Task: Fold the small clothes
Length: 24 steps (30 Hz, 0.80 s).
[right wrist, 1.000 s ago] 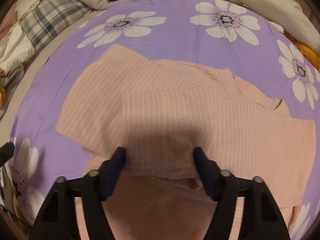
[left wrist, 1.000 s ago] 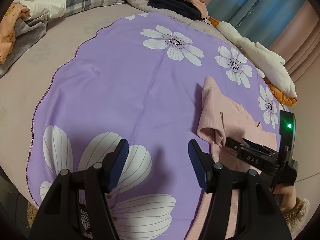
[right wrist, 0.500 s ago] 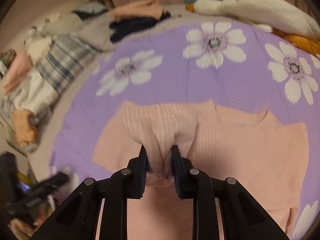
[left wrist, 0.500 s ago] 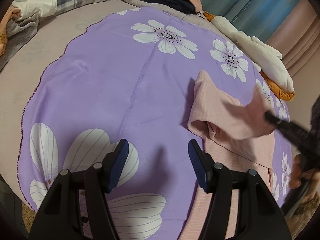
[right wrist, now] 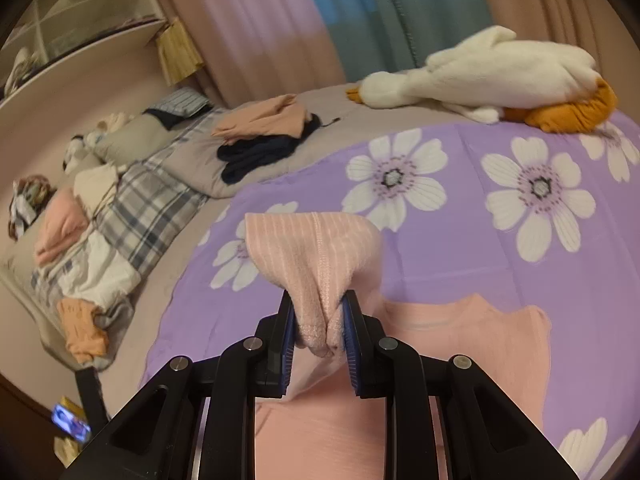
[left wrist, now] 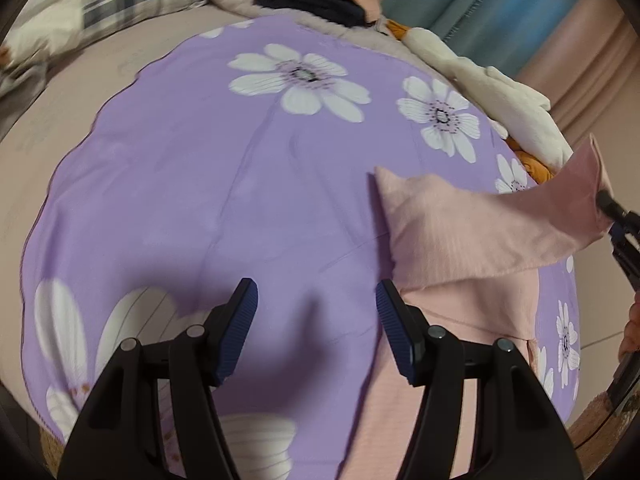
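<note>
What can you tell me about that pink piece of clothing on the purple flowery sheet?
The pink garment is a small, soft-looking ribbed knit with fine pale stripes and a stitched seam. Most of it lies flat on the purple sheet. One part is pulled up off the sheet, bunched and pinched at its hemmed edge between the blue pads of the right tongs. In the left view that lifted flap stretches up to the right. The left tongs hang open beside it, not touching.

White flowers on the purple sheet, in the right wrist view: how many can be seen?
5: two large ones at the far side, one partly behind the lifted pink garment, one at the right edge, one at bottom right. The garment may hide more.
</note>
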{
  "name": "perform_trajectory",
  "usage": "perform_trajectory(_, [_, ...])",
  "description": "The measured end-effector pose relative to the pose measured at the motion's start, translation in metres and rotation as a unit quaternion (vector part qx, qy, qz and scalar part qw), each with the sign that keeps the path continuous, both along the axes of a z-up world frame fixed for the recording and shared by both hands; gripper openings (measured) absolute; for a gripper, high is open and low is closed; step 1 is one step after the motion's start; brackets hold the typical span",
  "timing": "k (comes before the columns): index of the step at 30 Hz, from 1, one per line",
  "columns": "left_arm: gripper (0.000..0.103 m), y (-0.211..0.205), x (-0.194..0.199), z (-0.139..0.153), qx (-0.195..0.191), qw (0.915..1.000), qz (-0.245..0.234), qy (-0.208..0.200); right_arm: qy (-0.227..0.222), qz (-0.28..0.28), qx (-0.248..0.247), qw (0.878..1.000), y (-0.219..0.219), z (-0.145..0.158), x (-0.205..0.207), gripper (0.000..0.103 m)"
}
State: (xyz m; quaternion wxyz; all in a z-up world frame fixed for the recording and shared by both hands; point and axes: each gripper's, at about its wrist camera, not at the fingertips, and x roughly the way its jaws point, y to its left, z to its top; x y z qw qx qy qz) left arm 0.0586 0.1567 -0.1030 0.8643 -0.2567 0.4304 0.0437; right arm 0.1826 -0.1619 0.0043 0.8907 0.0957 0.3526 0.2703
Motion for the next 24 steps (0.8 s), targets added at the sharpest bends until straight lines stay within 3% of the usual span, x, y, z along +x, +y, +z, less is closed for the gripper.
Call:
perform_trajectory(4, [0.047,-0.013,0.028,0.007,0.011,0.9996,-0.026,-0.006,0.016,-0.023,0.000,1.000,-0.018,-0.014,0.006,0.024])
perform_trajectory(10, [0.020,-0.051,0.075,0.011,0.012,0.9948,-0.100,-0.015,0.048,-0.048,0.012,0.998,-0.045,-0.038,0.011,0.024])
perform_trajectory(15, [0.015,-0.086,0.111,-0.013,0.038,0.9886,-0.144,0.024,0.078,-0.072,0.015,0.994,-0.062,-0.066,0.014,0.024])
perform_trajectory(18, [0.015,-0.095,0.119,-0.032,0.055,0.9866,-0.145,0.050,0.105,-0.085,0.026,0.990,-0.076,-0.087,0.019,0.024])
perform_trajectory(24, [0.016,-0.100,0.120,-0.045,0.078,0.9839,-0.150,0.057,0.150,-0.107,0.045,0.982,-0.096,-0.120,0.022,0.024])
